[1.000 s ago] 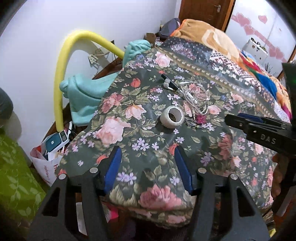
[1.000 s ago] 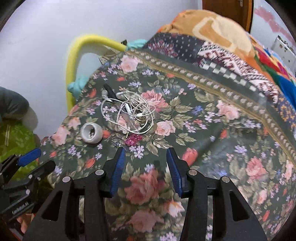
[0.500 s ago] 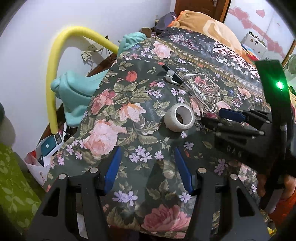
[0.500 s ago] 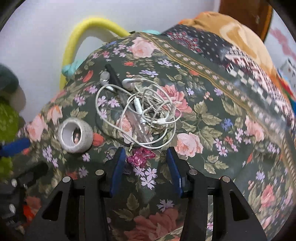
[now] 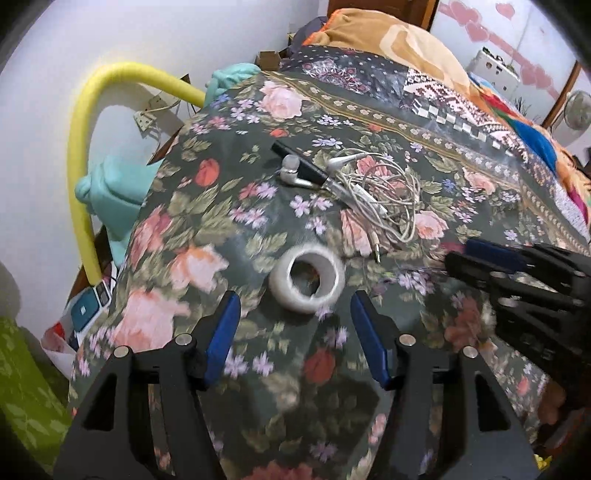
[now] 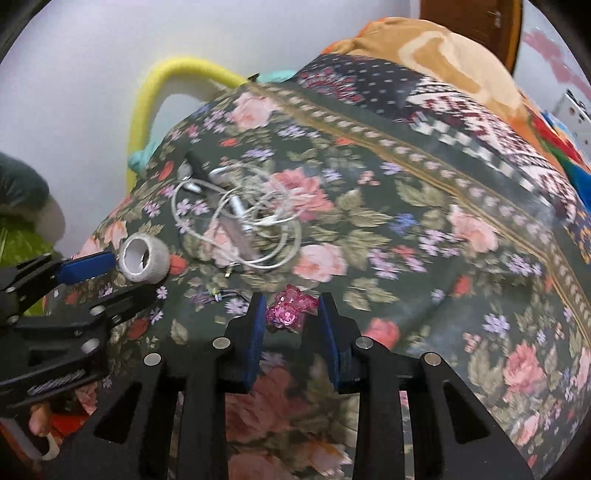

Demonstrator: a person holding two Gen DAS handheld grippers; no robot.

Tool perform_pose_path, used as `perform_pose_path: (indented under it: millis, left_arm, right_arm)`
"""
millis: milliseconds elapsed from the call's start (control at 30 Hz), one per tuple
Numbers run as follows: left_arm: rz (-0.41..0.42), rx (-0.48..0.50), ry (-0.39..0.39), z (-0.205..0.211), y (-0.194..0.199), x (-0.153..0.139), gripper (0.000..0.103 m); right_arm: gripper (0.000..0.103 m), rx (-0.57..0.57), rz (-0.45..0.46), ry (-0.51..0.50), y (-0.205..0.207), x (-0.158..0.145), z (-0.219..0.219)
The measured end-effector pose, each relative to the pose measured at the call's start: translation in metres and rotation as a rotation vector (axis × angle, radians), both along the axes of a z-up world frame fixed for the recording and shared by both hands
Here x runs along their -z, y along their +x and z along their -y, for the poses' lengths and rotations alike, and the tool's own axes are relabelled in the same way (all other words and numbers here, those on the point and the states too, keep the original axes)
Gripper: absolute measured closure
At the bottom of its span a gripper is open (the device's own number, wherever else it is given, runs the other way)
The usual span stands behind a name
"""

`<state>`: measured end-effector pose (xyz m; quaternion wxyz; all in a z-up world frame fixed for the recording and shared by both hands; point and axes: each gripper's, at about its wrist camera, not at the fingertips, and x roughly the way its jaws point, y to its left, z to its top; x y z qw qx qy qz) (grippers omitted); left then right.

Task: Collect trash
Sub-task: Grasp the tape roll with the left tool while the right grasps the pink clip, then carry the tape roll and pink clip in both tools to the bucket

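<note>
The right gripper (image 6: 291, 317) is closing on the pink wrapper (image 6: 290, 308) lying between its jaws on the floral bedspread (image 6: 406, 236), while the left gripper (image 5: 295, 321), jaws spread, nears the tape roll (image 5: 306, 282); next, I judge, comes pinching and lifting

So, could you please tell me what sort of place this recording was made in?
Most likely a bedroom in a home: a bed under a floral bedspread with a folded orange blanket at its far end, a wooden door behind it, and tangled earphones left on the covers.
</note>
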<state>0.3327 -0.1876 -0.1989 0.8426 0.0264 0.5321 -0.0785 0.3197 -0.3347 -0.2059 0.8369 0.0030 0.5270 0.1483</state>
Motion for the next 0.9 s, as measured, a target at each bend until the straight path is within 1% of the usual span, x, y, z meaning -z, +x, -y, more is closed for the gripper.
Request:
perform_pose_path:
  millis: [100, 167, 200, 233, 267, 333, 400, 533, 667, 800, 900]
  left_arm:
    - [0.021, -0.007, 0.047, 0.006, 0.009, 0.007, 0.042]
    - [0.051, -0.006, 0.057, 0.008, 0.009, 0.004, 0.043]
    - [0.054, -0.003, 0.048, 0.007, 0.009, 0.004, 0.047]
    - [0.056, 0.001, 0.033, 0.007, 0.008, 0.002, 0.063]
    - [0.045, 0.011, 0.02, 0.007, 0.006, 0.0, 0.065]
    - [0.039, 0.015, 0.012, 0.007, 0.003, -0.003, 0.065]
    - [0.051, 0.013, 0.006, 0.005, -0.006, -0.012, 0.065]
    - [0.072, -0.005, -0.04, -0.002, -0.024, -0.034, 0.065]
    - [0.112, -0.026, -0.071, -0.014, -0.048, -0.065, 0.065]
    - [0.159, -0.045, -0.076, -0.027, -0.077, -0.095, 0.065]
    - [0.191, -0.069, -0.075, -0.043, -0.102, -0.115, 0.065]
  right_arm:
    - [0.077, 0.031, 0.012, 0.007, 0.0, -0.008, 0.01]
    - [0.077, 0.05, 0.024, 0.007, 0.001, -0.013, 0.016]
    - [0.077, 0.055, 0.029, 0.01, 0.004, -0.015, 0.017]
    - [0.077, 0.062, 0.038, 0.015, 0.005, -0.019, 0.019]
    - [0.077, 0.068, 0.049, 0.019, 0.005, -0.023, 0.021]
    - [0.077, 0.075, 0.063, 0.028, 0.006, -0.029, 0.022]
    - [0.077, 0.074, 0.073, 0.038, 0.003, -0.038, 0.022]
    - [0.077, 0.046, 0.107, 0.031, -0.008, -0.06, 0.014]
    - [0.077, 0.015, 0.152, 0.035, -0.023, -0.087, 0.002]
    - [0.077, -0.026, 0.212, 0.048, -0.047, -0.122, -0.016]
    - [0.077, -0.056, 0.241, 0.067, -0.062, -0.14, -0.03]
